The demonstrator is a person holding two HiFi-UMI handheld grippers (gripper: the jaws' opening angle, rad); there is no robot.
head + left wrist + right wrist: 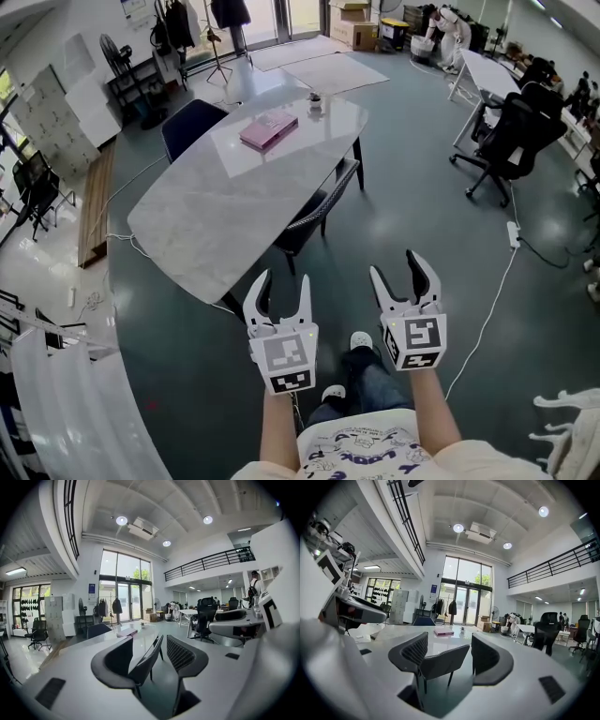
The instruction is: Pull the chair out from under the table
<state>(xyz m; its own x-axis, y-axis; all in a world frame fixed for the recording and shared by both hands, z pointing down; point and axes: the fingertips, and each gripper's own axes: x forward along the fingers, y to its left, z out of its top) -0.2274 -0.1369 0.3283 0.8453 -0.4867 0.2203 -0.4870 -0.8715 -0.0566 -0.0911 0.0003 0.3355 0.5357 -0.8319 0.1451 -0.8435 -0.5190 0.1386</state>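
Observation:
A dark mesh-backed chair (320, 208) is tucked under the right long edge of the pale marble table (211, 220). Both grippers are held in front of me, short of the chair and apart from it. In the head view my left gripper (283, 284) is open with nothing between its fingers. The right gripper (397, 268) beside it is open and empty too. The left gripper view frames the chair's back (149, 659) in the gap between the spread jaws, some way off. The right gripper view shows the same chair back (440, 660) between its jaws.
A pink book (269, 130) and a small cup (314, 103) lie on the table's far end. A blue chair (191, 126) stands on the far side. A black office chair (511, 141) and a white floor cable (489, 309) are to the right. My shoes (360, 341) are below the grippers.

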